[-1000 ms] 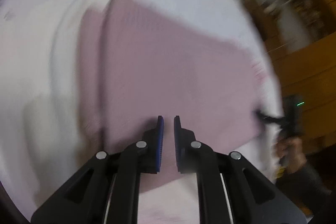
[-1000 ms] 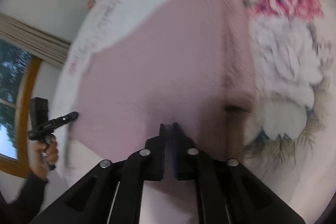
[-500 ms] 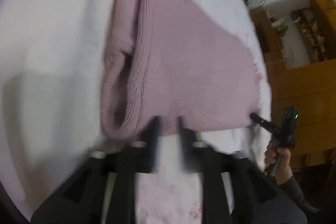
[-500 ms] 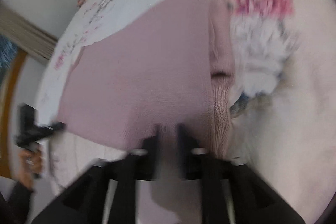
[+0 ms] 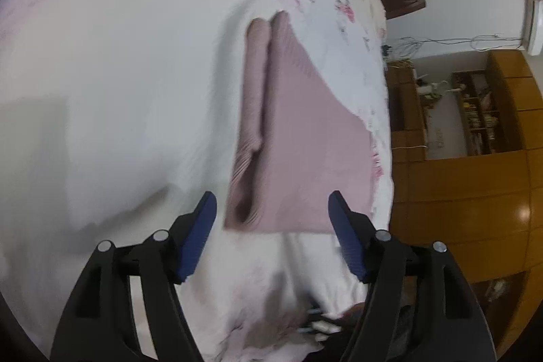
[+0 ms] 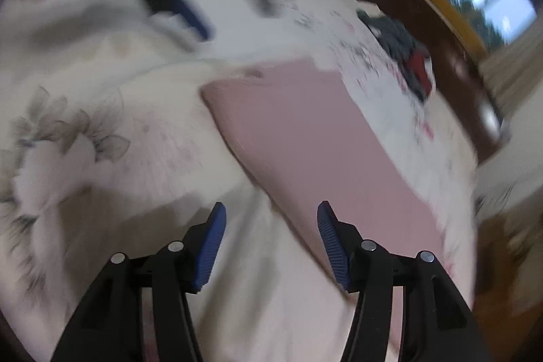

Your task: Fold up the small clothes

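I'm seeing the pink sweater's (image 5: 305, 158) rolled fold only on the left wrist view. Both the left gripper (image 5: 271, 226) and the right gripper (image 6: 269, 233) are hanging released, empty. The sweater is lying near the bed's (image 5: 118, 73) edge, with bare cover beside it.

A bed (image 5: 118, 63) covered with a white spread printed with pink and grey flowers is seen in both views. A folded pink knitted garment (image 5: 305, 158) is laid flat on the spread, one side rolled into a thick ridge. A heap of dark grey and red clothes (image 6: 410, 56) is seen farther off, near the bed's far edge.
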Available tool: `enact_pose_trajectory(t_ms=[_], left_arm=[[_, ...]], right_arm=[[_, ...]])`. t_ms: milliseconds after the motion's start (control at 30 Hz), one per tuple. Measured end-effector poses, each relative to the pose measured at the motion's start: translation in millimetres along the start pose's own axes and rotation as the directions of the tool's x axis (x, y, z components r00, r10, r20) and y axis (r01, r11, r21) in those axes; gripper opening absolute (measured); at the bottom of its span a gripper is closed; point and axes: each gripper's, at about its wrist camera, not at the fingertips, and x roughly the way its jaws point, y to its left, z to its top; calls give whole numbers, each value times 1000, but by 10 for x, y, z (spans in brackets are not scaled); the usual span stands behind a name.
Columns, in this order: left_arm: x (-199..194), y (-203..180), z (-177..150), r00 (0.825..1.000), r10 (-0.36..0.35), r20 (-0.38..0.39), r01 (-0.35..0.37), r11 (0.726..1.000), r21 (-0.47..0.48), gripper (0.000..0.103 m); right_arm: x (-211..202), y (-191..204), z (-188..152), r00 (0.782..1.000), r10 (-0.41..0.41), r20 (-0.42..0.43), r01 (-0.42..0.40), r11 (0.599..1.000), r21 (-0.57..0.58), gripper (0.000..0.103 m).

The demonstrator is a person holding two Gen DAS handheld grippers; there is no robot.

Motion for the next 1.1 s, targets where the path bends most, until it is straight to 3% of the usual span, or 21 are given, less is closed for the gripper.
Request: enact_pose_trajectory(t_ms=[200, 467, 500, 533, 567, 633, 833, 1100], left_arm=[[396, 20, 427, 996, 39, -83, -39, 999, -7, 71], [746, 39, 964, 993, 61, -100, -64, 998, -27, 73], [751, 23, 1019, 993, 68, -94, -70, 997, -25, 73], [722, 3, 1092, 996, 57, -75, -59, 998, -35, 73], [670, 4, 1103, 997, 39, -60, -42, 998, -44, 73], [598, -21, 1132, 999, 28, -46, -31, 998, -62, 75], [606, -92, 1011, 994, 33, -108, -39, 998, -58, 75], [1124, -46, 1242, 979, 83, -185, -101, 991, -90, 76]], right_arm=[[376, 247, 250, 994, -104, -19, 102, 991, -81, 56], [713, 318, 606, 979, -205, 15, 205, 973, -102, 49], [763, 291, 655, 980, -200, 16, 201, 975, -95, 39], [782, 267, 670, 982, -187, 8, 187, 979, -82, 15], [818, 220, 697, 984, -176, 0, 176, 983, -62, 12], [752, 105, 709, 988, -153, 12, 153, 988, 11, 11], [525, -148, 700, 989, -138, 61, 130, 984, 122, 11], [446, -261, 730, 991, -119, 68, 106, 980, 168, 11]])
